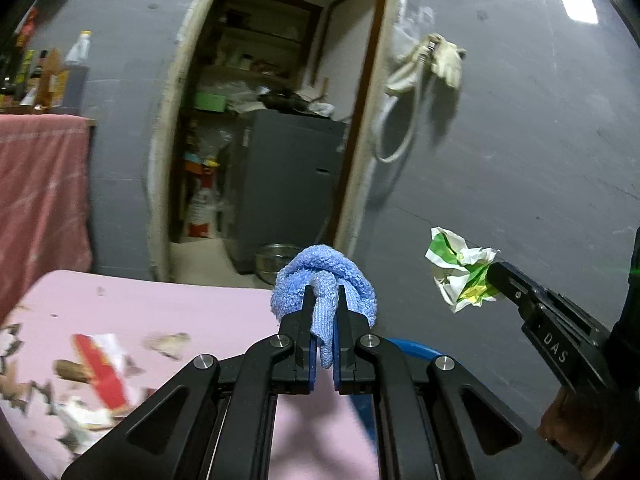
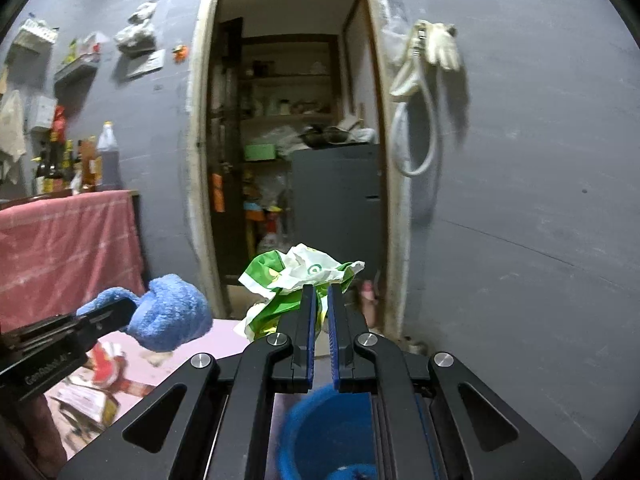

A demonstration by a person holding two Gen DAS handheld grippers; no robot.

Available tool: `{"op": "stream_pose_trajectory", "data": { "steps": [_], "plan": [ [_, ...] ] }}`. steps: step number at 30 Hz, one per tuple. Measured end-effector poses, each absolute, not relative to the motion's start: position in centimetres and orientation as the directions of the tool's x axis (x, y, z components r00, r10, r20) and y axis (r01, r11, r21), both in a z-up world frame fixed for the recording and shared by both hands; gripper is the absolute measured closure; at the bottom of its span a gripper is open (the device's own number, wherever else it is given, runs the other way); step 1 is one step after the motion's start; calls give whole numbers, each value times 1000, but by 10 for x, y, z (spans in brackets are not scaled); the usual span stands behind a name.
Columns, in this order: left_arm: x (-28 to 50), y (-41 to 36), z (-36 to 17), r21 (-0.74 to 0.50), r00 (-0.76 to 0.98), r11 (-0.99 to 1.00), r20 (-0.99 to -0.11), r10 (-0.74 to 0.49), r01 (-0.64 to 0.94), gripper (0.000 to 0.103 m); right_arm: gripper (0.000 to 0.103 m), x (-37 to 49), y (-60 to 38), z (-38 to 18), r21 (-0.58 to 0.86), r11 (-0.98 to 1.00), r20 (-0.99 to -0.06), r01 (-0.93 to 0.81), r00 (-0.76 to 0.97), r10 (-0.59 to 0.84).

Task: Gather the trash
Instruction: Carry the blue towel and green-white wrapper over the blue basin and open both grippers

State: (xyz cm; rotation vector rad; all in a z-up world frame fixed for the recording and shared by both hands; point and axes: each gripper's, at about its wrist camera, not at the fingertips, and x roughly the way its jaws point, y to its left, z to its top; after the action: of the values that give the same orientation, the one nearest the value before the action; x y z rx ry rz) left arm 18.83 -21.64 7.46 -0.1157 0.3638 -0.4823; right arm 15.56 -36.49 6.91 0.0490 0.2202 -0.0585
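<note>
My left gripper is shut on a bunched light-blue cloth, held in the air over the edge of a pink table. The same cloth and the left gripper show at the lower left of the right wrist view. My right gripper is shut on a crumpled green-and-white wrapper, also lifted. That wrapper and the right gripper appear at the right of the left wrist view. A blue bucket sits below the right gripper.
Torn red-and-white packaging and paper scraps lie on the pink table. An open doorway in the grey wall leads to a cluttered storeroom with a dark cabinet. A pink-draped shelf with bottles stands at the left.
</note>
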Motion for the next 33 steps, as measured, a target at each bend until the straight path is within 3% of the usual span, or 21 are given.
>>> {"op": "stream_pose_trajectory", "data": {
  "steps": [11, 25, 27, 31, 33],
  "plan": [
    [201, -291, 48, -200, 748, 837, -379, -546, 510, 99, 99, 137, -427, 39, 60, 981, -300, 184, 941, -158],
    [240, -317, 4, -235, 625, 844, -582, -520, 483, 97, 97, 157, -435, 11, 59, 980, -465, 188, 874, -140],
    [243, -314, 1, -234, 625, 850, -591, -510, 472, 94, 96, 159, -434, 9, 58, 981, -476, 185, 869, -136],
    [244, -305, 2, -250, 636, 854, -580, -509, 456, 77, 94, 159, -435, 9, 61, 982, -479, 180, 868, -130],
    [243, -302, 5, -250, 647, 857, -570, -506, 450, 77, 91, 161, -436, 10, 62, 982, -474, 179, 871, -128]
  ]
}}
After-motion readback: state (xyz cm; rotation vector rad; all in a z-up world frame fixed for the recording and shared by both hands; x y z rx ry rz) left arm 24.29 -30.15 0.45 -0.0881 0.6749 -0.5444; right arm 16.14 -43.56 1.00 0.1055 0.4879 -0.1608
